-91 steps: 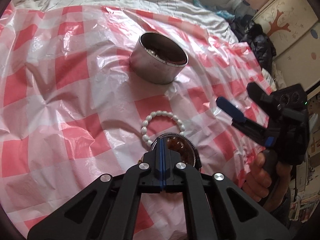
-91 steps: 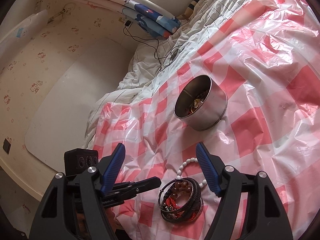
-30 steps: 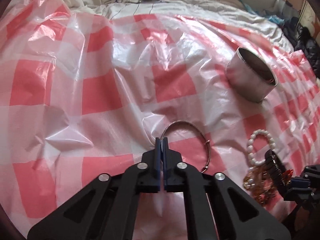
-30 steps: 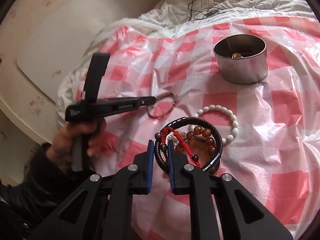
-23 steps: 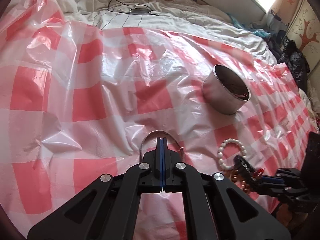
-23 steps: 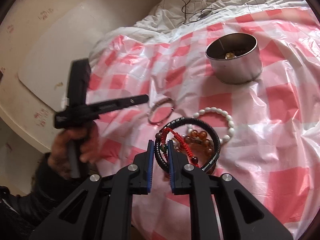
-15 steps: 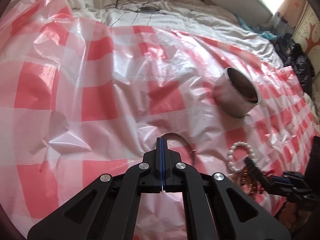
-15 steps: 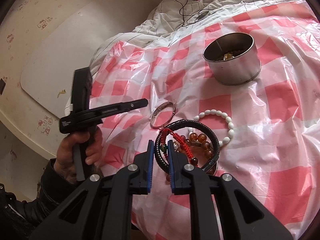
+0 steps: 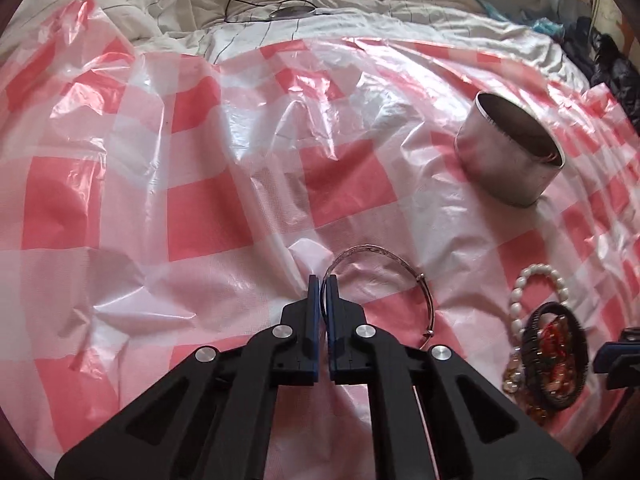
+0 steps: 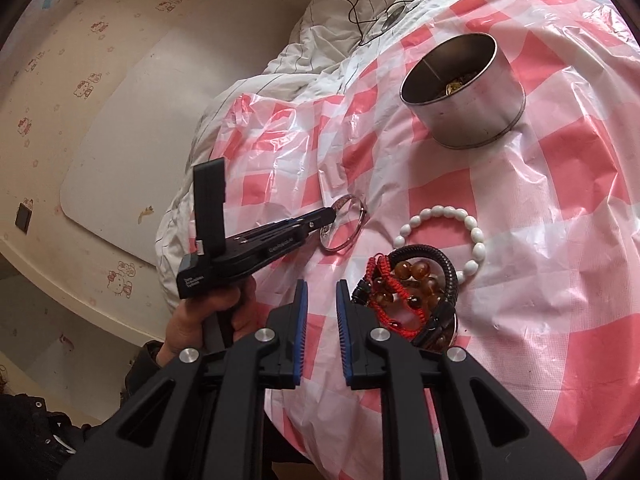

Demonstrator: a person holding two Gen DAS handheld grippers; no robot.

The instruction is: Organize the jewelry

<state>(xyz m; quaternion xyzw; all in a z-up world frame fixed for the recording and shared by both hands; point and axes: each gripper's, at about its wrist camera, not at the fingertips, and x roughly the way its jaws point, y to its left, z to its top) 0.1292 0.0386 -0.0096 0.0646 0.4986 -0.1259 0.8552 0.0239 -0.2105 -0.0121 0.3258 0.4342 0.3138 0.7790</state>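
Right tongs (image 10: 321, 300) slid off bracelets (image 10: 412, 292), empty

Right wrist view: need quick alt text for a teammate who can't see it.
The left gripper pinches the rim of a silver bangle on the red-checked plastic sheet. The right gripper hangs open and empty beside a pile of bracelets; a metal tin stands beyond.

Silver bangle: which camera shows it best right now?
The right wrist view: the whole silver bangle shows, its rim at the left gripper tip. The left wrist view has only its far arc, the rest hidden behind that gripper.
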